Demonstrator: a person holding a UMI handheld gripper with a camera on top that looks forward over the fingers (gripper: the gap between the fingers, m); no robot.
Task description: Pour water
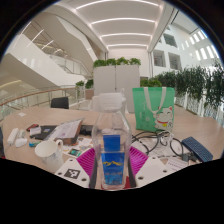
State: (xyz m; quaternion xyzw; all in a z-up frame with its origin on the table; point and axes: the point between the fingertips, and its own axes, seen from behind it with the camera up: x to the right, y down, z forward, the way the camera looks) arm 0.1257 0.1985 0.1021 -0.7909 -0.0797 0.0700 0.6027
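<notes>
Clear plastic bottle (112,140) stands upright between the gripper (113,160) fingers, white cap on top, blue label with a moustache print low on the body, right at pad level. Pink pads (89,160) sit close against both sides of the bottle; looks clamped, both fingers pressing on it, though contact at the right side is hard to confirm. Bottle seems to hold water, so judged moderately heavy with weight that shifts when tilted; thin wall probably flexes under squeeze, smooth surface may slip. Grip at the lower-middle body over the label seems sensible, firm but not crushing. Cap appears on, would need removing before pouring. White mug (49,152) sits on the table (20,122) to the left, near, likely the target. Green bag (153,105) beyond, cables to the right.
</notes>
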